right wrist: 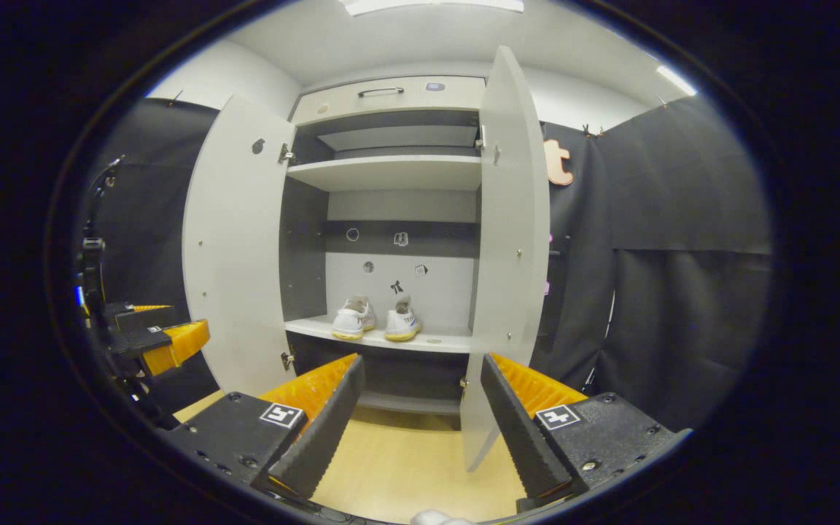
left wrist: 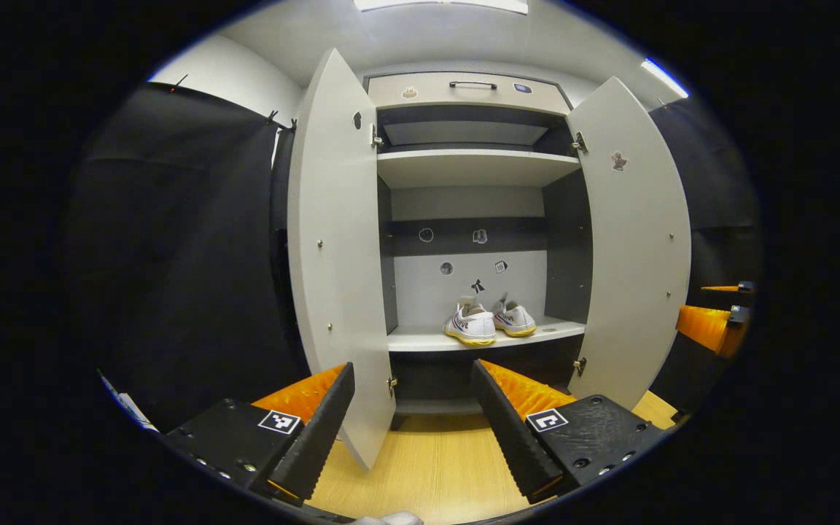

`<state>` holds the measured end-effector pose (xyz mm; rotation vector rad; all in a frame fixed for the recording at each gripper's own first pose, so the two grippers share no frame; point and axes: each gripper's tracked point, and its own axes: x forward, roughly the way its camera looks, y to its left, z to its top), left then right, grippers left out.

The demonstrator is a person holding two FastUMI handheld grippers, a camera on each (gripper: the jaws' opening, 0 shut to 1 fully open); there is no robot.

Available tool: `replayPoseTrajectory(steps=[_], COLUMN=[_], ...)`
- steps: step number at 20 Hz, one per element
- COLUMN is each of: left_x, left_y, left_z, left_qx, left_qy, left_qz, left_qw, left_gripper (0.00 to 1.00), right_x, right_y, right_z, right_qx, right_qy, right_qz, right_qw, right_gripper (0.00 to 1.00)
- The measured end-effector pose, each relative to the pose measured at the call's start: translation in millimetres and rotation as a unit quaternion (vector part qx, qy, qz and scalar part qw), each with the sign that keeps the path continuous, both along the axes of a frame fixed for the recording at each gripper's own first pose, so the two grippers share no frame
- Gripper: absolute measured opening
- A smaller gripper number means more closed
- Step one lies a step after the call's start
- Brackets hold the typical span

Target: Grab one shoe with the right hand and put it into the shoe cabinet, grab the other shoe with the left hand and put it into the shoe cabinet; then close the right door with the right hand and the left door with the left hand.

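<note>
Facing the open shoe cabinet point(left wrist: 467, 91) with both tongs spread wide and carrying nothing. Both shoes sit on the lower shelf point(left wrist: 420, 339), dead ahead of and beyond the left tongs point(left wrist: 413, 419): left shoe point(left wrist: 471, 326) and right shoe point(left wrist: 515, 319) side by side, touching or nearly so, toes out toward the tongs. Placing looks done; what's left is the doors.

Left door point(left wrist: 336, 240) stands swung out, its free edge reaching down between the left tongs' fingers, closer to the left finger. Right door point(right wrist: 511, 240) is swung out the same way, its lower edge just inside the right finger of the right tongs point(right wrist: 420, 415). My read: each tool is lined up with its own door so a sideways push swings it shut, and fingers stay apart because a push needs no pinch.

Right tongs also show at the far right of the left gripper view, well apart from the left ones. Task order says right door first.

Risk: door edge slipping between fingers instead of riding on one.
</note>
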<state>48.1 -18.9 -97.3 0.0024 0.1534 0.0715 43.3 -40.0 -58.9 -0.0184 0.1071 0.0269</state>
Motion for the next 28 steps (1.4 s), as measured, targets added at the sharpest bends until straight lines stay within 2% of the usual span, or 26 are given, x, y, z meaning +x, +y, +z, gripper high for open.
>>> replayPoseTrajectory(steps=[5, 9, 15, 19, 22, 28], left_x=[-17.9, -13.1, -7.7, -4.5, -1.2, 1.0], left_y=[-3.8, -5.2, -18.6, -28.5, -34.2, -30.0], left_z=[-5.4, 1.2, 4.3, -4.2, -5.3, -5.9], left_qx=[0.0, -0.01, -0.015, -0.016, -0.014, -0.018], left_qy=[0.005, -0.005, -0.009, 0.003, 0.005, 0.008], left_qz=[-0.021, -0.029, -0.042, -0.046, -0.043, -0.021], left_qw=[1.0, 1.0, 0.999, 0.999, 0.999, 1.0], left_gripper=[0.96, 0.96, 0.96, 0.96, 0.96, 0.96], right_x=[-6.2, -6.5, -0.9, 15.7, 36.0, 64.7], right_y=[0.8, -21.1, -107.9, -161.4, -180.5, -190.4], right_z=[-5.2, 4.6, 19.7, 29.2, 33.0, 41.8], right_qx=[0.011, 0.008, 0.004, 0.011, 0.016, 0.024], right_qy=[0.009, -0.001, -0.013, -0.014, -0.014, -0.008], right_qz=[-0.015, -0.043, -0.129, -0.176, -0.184, -0.163], right_qw=[1.0, 0.999, 0.992, 0.984, 0.983, 0.986], right_gripper=[1.0, 1.0, 1.0, 1.0, 1.0, 1.0])
